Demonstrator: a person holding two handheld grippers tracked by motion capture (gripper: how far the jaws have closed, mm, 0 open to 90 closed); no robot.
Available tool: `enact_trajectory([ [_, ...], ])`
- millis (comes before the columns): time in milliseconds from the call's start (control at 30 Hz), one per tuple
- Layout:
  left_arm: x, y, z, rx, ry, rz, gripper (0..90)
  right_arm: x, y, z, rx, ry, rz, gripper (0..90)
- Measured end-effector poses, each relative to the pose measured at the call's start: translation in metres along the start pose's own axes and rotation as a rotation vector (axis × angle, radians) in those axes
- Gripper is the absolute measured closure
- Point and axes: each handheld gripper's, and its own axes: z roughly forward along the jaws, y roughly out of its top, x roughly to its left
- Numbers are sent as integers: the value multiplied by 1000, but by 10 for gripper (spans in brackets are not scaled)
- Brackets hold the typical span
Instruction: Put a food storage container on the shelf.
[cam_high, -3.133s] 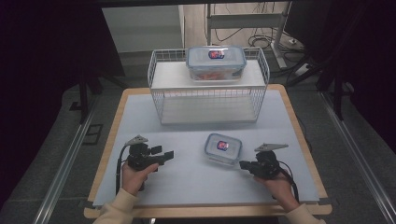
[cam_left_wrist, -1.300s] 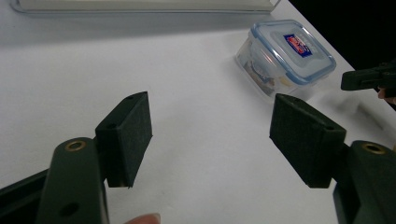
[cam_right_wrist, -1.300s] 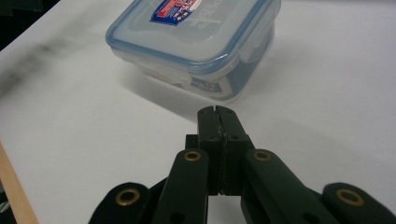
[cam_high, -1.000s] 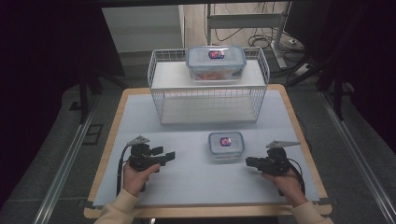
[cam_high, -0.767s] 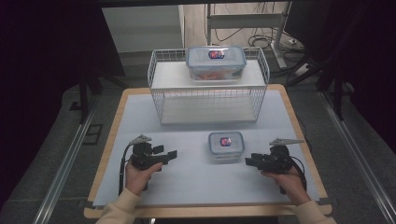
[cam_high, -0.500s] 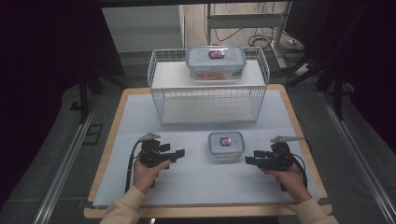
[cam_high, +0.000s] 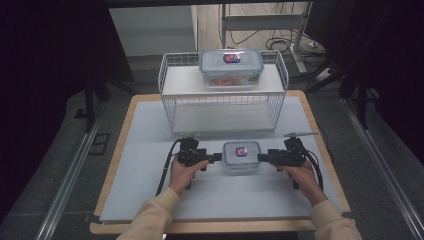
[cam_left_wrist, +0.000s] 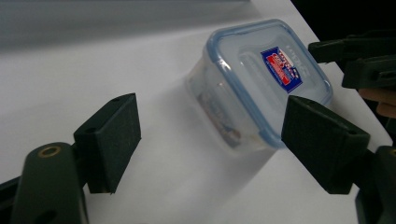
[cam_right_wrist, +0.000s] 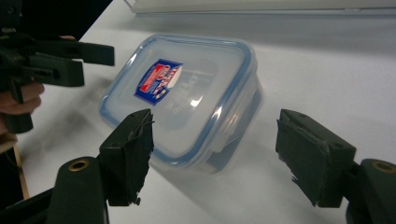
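A small clear container with a blue-rimmed lid and a red-blue label (cam_high: 241, 155) (cam_left_wrist: 261, 88) (cam_right_wrist: 187, 93) lies on the white tabletop (cam_high: 150, 165). My left gripper (cam_high: 218, 157) (cam_left_wrist: 217, 140) points at its left side, and my right gripper (cam_high: 260, 157) (cam_right_wrist: 224, 149) points at its right side. Both sets of jaws have just been opening and stand wide. The container sits just ahead of each pair, and no pad presses on it. In the left gripper view the right gripper (cam_left_wrist: 359, 60) shows beyond the container. The right gripper view shows the left gripper (cam_right_wrist: 46, 60) likewise.
A white wire rack (cam_high: 222, 107) stands at the back of the table, open at the front. A larger lidded container (cam_high: 231, 66) rests on its top shelf. The table's wooden edge (cam_high: 320, 145) runs close to my right hand.
My left gripper slid right to the container's left side. My right gripper edged left toward it and its jaws opened. The container has stayed in place.
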Motion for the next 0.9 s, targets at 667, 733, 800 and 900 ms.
enact_trajectory([
  [667, -3, 5, 39, 83, -173, -113, 330, -8, 7, 29, 65, 94, 96, 323],
  [733, -5, 4, 37, 75, -171, -114, 353, -8, 6, 27, 72, 94, 114, 359],
  [800, -7, 2, 33, 60, -164, -102, 402, -9, 4, 22, 55, 103, 140, 419],
  [900, -12, -4, 27, 40, -156, -69, 443, -1, -1, 16, 35, 93, 105, 450],
])
